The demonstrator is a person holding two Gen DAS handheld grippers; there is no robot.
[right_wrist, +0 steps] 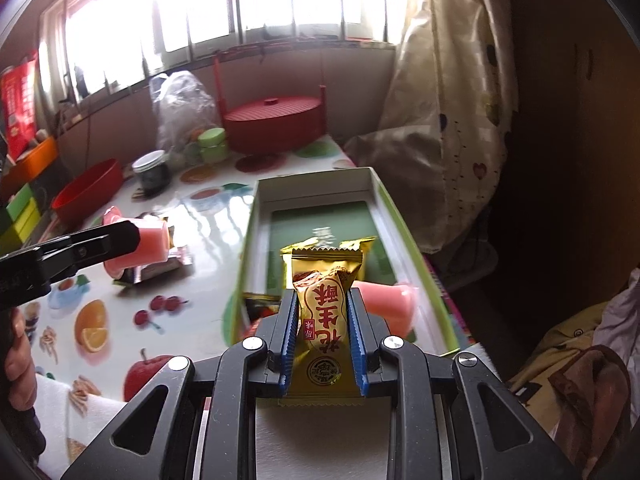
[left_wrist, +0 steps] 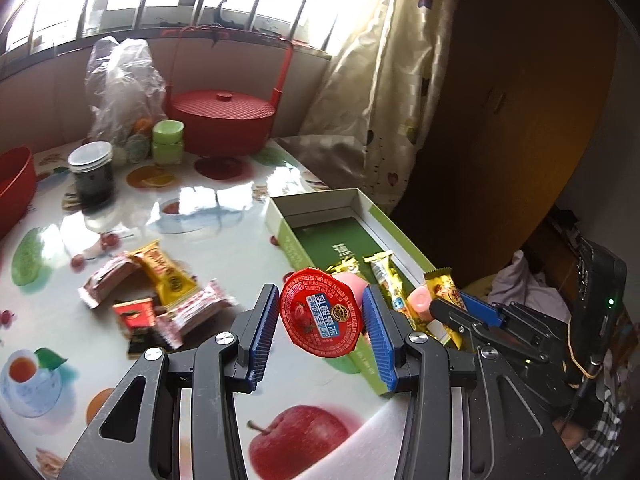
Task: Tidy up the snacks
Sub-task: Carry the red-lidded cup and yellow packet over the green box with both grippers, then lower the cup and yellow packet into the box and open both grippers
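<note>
My left gripper [left_wrist: 322,300] is shut on a pink jelly cup with a red foil lid [left_wrist: 320,312] and holds it above the table, just left of the box. The same jelly cup [right_wrist: 154,240] shows in the right wrist view, clear of the tabletop. My right gripper [right_wrist: 324,300] is shut on a gold peanut candy packet [right_wrist: 326,312] above the near end of the open green-and-white box [right_wrist: 250,240]. Inside the box [left_wrist: 316,202] lie gold packets [left_wrist: 384,272] and another pink jelly cup [right_wrist: 388,304]. A pile of loose snacks [left_wrist: 160,292] lies on the table to the left.
On the fruit-print tablecloth [left_wrist: 304,440] stand a lidded red basket [left_wrist: 220,120], a dark jar [left_wrist: 90,172], green cups [left_wrist: 168,136], a plastic bag [left_wrist: 120,80] and a red bowl [left_wrist: 12,188]. A curtain [left_wrist: 400,80] hangs right of the box; the table edge is near.
</note>
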